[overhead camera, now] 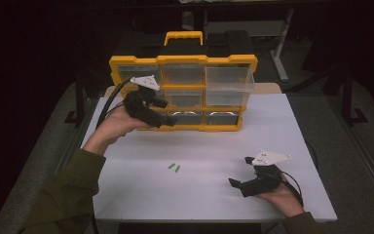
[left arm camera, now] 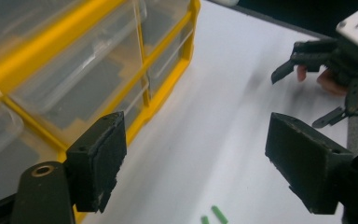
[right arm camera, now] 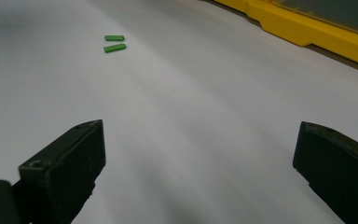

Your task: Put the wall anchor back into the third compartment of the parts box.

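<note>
Left gripper view: my left tongs [left arm camera: 193, 168] spread, nothing between, hovering beside the yellow drawer organizer [left arm camera: 98, 70] | right tongs [overhead camera: 241, 171] wide apart, empty, low over the white desk [overhead camera: 272, 122] | two small green pieces [overhead camera: 174, 167] lie side by side mid-desk, between both tongs.

The room is dim and nearly black around the lit white surface [overhead camera: 214, 161], which shows no hard glare. The high view is soft and grainy. In the left gripper view the yellow drawer organizer [left arm camera: 74, 70] smears with motion blur. Both gripper views bend at the edges.
</note>
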Tool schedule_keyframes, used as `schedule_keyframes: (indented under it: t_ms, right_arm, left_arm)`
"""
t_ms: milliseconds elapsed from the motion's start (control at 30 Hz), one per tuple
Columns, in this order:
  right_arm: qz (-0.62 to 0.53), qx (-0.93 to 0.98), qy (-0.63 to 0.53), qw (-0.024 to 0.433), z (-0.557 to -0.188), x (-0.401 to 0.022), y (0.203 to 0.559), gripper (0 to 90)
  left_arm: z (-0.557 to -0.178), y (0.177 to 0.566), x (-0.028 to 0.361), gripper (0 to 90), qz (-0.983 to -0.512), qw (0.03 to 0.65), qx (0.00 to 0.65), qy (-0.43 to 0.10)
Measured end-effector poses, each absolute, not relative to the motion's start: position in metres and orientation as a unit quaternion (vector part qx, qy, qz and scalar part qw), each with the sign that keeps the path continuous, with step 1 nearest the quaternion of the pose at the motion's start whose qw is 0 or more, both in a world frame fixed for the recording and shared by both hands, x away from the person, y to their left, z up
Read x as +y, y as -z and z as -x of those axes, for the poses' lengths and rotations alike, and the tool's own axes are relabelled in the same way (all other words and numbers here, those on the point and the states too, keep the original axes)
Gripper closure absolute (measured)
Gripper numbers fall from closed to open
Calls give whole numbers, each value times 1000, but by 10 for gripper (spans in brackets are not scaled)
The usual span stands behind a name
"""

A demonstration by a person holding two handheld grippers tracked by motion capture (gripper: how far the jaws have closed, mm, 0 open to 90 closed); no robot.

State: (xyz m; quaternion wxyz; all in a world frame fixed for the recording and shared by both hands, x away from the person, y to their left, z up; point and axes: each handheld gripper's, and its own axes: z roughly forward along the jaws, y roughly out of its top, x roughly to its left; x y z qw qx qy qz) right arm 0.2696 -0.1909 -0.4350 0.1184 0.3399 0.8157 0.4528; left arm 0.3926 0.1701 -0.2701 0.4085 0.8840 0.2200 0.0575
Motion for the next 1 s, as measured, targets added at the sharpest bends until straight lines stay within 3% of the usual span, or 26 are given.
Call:
schedule_keyframes:
  t_ms: [267, 633, 1000]
  right_arm:
    - [-340, 815, -453, 118, -270, -191, 436, 16]
    - [-340, 816, -452, 118, -270, -190, 436, 16]
    - [-341, 817, -449, 117, -270, -190, 436, 16]
  left_arm:
    - [-385, 300, 175, 150, -884, 404, 227, -63]
    - [-371, 353, 185, 149, -886, 395, 235, -61]
    - [-358, 397, 186, 216, -890, 381, 242, -64]
